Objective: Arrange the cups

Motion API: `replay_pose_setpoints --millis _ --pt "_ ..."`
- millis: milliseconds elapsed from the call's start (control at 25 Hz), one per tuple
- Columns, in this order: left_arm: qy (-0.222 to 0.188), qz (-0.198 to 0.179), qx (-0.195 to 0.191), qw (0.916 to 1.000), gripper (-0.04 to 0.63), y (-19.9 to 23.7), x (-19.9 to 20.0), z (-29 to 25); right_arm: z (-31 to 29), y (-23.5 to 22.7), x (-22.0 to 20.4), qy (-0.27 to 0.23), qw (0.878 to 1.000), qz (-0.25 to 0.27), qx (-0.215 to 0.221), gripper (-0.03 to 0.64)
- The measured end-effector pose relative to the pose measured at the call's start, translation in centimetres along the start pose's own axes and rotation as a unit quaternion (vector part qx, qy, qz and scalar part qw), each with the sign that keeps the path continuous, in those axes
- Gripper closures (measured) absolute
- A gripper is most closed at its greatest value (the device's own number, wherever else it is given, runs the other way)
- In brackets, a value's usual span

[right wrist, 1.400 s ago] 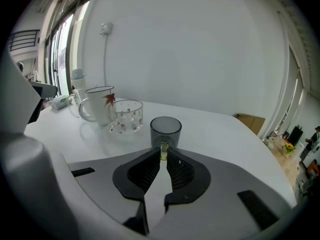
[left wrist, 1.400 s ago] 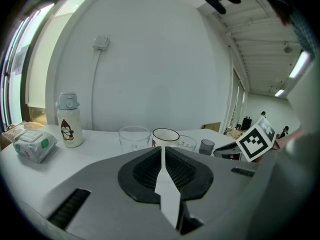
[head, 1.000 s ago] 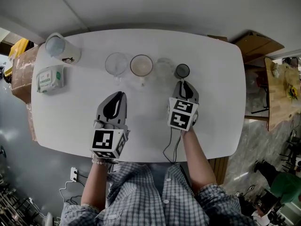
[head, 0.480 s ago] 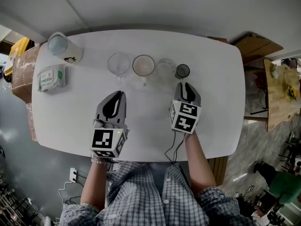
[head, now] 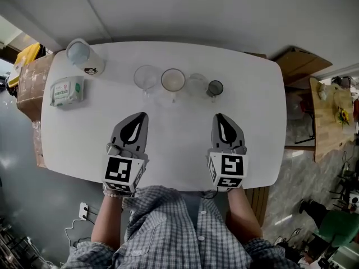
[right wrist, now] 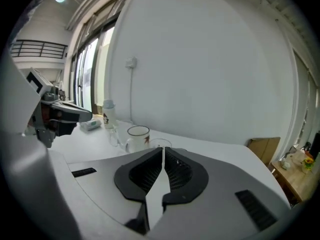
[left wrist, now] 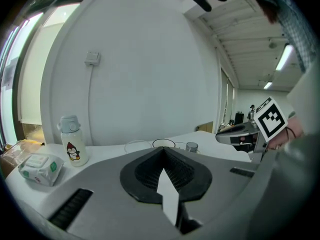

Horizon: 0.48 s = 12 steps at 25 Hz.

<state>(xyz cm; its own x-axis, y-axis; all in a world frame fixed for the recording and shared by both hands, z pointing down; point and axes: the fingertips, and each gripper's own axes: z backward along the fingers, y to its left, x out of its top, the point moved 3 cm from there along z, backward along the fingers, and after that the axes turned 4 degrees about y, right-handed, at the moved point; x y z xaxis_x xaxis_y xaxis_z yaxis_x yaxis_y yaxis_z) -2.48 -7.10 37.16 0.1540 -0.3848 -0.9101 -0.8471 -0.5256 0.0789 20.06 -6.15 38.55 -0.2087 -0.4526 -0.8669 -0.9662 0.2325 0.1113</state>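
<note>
Four cups [head: 173,80] in a row at upper centre of the head view, on white table [head: 263,122]: clear glass [head: 146,76], white mug [head: 171,78], second clear glass [head: 196,83], small dark cup [head: 215,87] at the right end. Probably light, rigid and slick-sided, the glass ones breakable; best pinched gently over the rim wall. Left gripper [head: 140,119] at lower left, jaws just closed fully together, nothing between. Right gripper [head: 221,120] at lower right, jaws also pressed together, empty. Both well apart from the row.
</note>
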Motion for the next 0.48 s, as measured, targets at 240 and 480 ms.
replay_pose_setpoints --millis 240,480 --pt "-0.025 0.007 -0.013 0.9996 0.584 -1.4 2.5 2.4 3.8 0.4 3.0 -0.044 0.999 -0.013 0.025 0.586" --pt "-0.045 0.001 -0.029 0.9985 0.584 -3.1 4.4 3.3 5.8 0.4 4.9 -0.076 0.996 -0.033 0.040 0.586"
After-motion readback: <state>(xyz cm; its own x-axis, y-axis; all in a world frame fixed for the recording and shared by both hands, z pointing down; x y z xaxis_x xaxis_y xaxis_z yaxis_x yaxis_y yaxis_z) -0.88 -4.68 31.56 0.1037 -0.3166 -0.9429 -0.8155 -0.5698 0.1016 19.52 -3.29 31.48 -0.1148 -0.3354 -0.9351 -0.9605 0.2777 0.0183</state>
